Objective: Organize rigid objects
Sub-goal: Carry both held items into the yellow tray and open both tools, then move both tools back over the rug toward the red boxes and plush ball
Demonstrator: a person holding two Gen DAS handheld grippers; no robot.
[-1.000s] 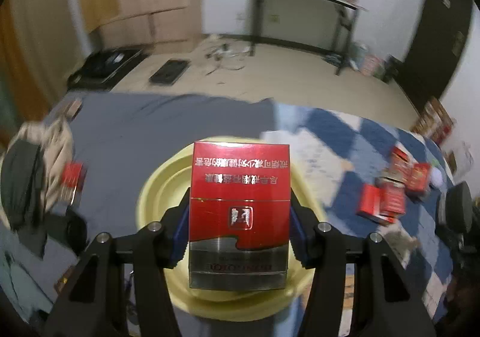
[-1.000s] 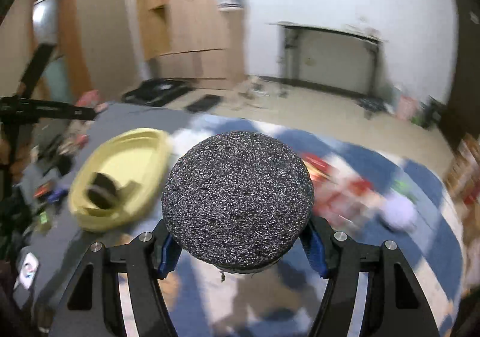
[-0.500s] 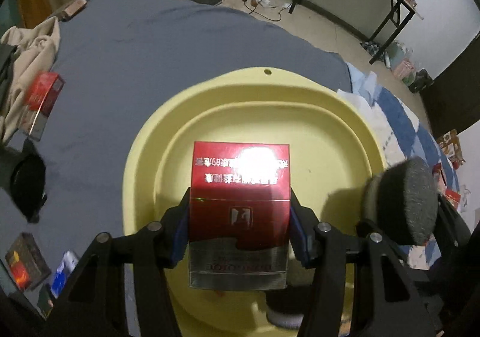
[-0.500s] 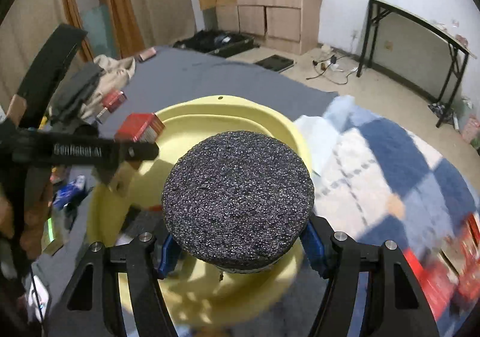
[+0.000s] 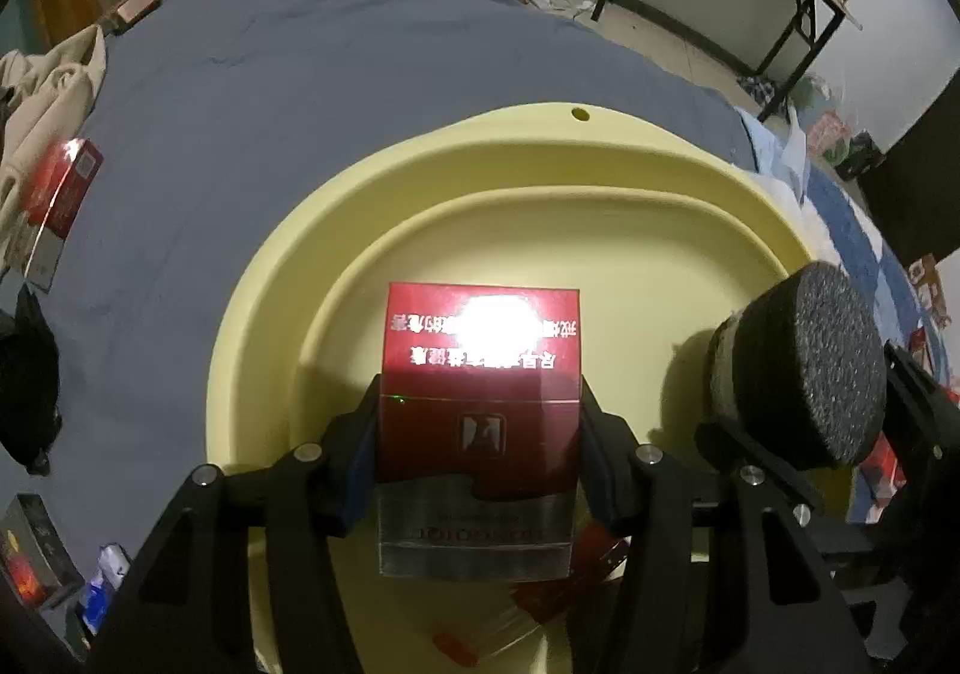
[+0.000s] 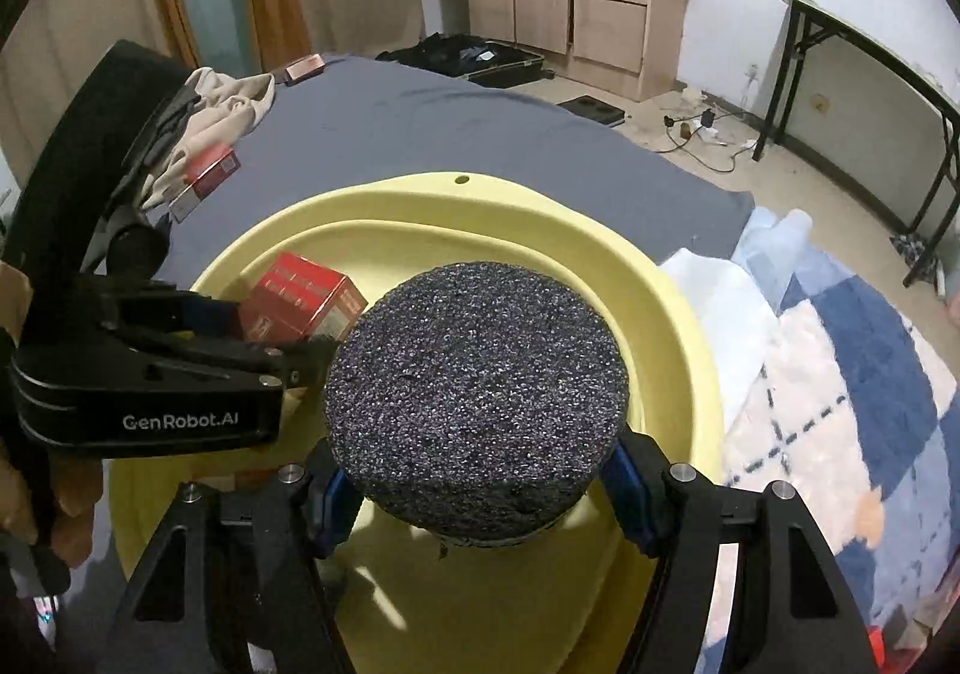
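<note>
The left gripper (image 5: 480, 434) clamps a red carton (image 5: 480, 410), stiff, light and glossy, by its side faces. The right gripper (image 6: 474, 482) pinches a coarse, probably light black foam disc (image 6: 477, 398) at its rim. Both hang over the yellow basin (image 6: 678, 326).

Glossy box (image 5: 480, 404), rough, perhaps foam disc (image 6: 477, 392)
</note>
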